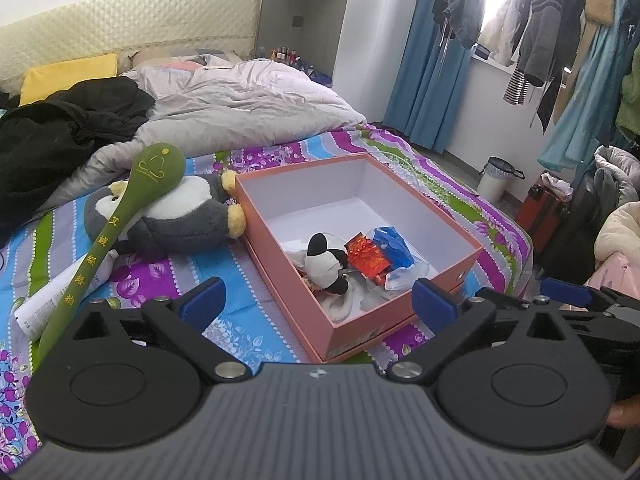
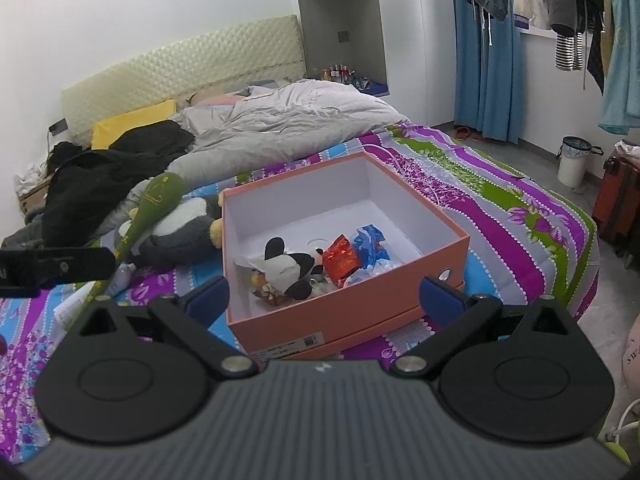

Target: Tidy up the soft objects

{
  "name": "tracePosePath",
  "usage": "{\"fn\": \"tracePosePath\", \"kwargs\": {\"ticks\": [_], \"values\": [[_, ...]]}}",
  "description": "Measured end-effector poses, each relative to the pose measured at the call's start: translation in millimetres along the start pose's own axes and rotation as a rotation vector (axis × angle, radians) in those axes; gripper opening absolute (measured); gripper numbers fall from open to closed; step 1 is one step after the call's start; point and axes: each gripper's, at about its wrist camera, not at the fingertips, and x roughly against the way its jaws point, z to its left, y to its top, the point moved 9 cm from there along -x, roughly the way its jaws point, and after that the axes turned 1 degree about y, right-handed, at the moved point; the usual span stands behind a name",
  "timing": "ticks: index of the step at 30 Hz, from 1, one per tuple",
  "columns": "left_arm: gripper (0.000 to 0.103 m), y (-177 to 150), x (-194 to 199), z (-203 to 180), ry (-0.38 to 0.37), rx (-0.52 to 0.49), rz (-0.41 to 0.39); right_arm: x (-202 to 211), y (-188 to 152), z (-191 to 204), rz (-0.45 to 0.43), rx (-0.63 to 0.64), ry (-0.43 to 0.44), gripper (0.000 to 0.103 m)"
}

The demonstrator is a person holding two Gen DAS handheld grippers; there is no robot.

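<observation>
Left gripper (image 1: 318,300) gapes wide, empty. At ten o'clock, the green mallet (image 1: 120,220) lies across the penguin plush (image 1: 180,216), yellow Chinese lettering down its handle, unreadable to me. Penguin looks light, squashy: pinch the belly. Box (image 1: 400,280) at twelve o'clock. Right gripper (image 2: 324,296) likewise wide, empty.

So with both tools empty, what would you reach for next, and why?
Probably the left tool should move left toward the green padded mallet lying across the penguin plush. Both sit outside the pink box, which already holds the panda plush, and the mallet is on top.
</observation>
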Motion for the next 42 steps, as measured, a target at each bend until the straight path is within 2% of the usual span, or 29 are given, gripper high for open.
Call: {"fn": "tracePosePath", "kwargs": {"ticks": [6, 20, 28, 42], "values": [[0.101, 2.0, 2.5, 0.4, 0.033, -0.008, -0.001, 0.3, 0.3, -0.7, -0.001, -0.004, 0.004, 0.103], [0.101, 5.3, 6.0, 0.7, 0.022, 0.013, 0.000, 1.6, 0.7, -0.3, -0.002, -0.010, 0.008, 0.103], [0.101, 4.6, 4.8, 4.8, 0.039, 0.024, 0.007, 1.9, -0.6, -1.7, 0.005, -0.012, 0.006, 0.103], [0.101, 7.1, 6.5, -0.7, 0.038, 0.001, -0.004, 3.1, 2.6, 0.2, -0.005, -0.012, 0.010, 0.103]]}}
